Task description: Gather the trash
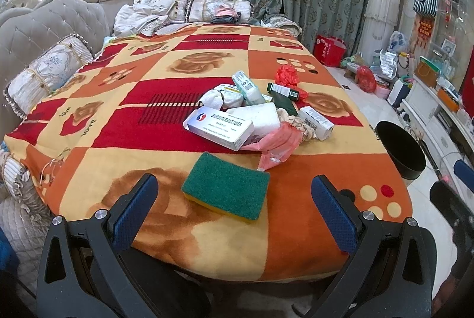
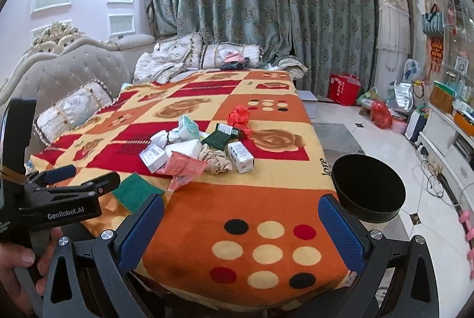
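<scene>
A heap of trash lies mid-table on the patterned blanket: a white tablet box (image 1: 219, 127) (image 2: 153, 157), a pink plastic bag (image 1: 277, 144) (image 2: 184, 169), crumpled paper (image 2: 215, 161), a small white carton (image 1: 317, 119) (image 2: 240, 156), a dark green packet (image 2: 218, 139) and a red bag (image 1: 286, 75) (image 2: 238, 115). A green and yellow sponge (image 1: 226, 193) (image 2: 134, 192) lies nearest, just beyond my left gripper (image 1: 235, 211), which is open and empty. My right gripper (image 2: 241, 224) is open over the table's near corner. A black bin (image 1: 400, 150) (image 2: 368, 189) stands on the floor at the right.
A tufted sofa (image 1: 44, 30) with cushions lines the table's left side. Bags and boxes (image 2: 382, 113) clutter the floor by the curtains, and a white cabinet (image 2: 444, 137) runs along the right wall. A hand (image 2: 20, 261) holds the left gripper at the right wrist view's left edge.
</scene>
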Available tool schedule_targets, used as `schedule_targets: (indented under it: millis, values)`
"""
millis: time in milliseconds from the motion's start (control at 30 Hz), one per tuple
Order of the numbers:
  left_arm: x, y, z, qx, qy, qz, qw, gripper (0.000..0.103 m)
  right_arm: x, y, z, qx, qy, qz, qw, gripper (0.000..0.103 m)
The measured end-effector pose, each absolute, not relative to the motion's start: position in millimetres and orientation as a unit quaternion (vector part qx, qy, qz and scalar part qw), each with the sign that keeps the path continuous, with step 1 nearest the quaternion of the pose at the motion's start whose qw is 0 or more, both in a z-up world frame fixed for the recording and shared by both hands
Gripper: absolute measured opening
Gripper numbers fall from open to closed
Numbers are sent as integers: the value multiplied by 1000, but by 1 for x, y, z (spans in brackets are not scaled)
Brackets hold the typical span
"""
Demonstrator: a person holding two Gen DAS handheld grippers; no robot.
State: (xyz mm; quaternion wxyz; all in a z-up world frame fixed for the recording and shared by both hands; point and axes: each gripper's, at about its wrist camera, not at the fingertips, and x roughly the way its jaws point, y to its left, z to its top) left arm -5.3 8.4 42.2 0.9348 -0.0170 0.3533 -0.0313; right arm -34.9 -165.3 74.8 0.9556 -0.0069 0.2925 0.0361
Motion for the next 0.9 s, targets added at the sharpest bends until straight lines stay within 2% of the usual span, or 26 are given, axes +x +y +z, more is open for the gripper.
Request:
schedule_targets:
  millis: [900]
  values:
    - [-4,5,38,-23,359,-33,932,103,-36,-171,85,5,274,31,961,103]
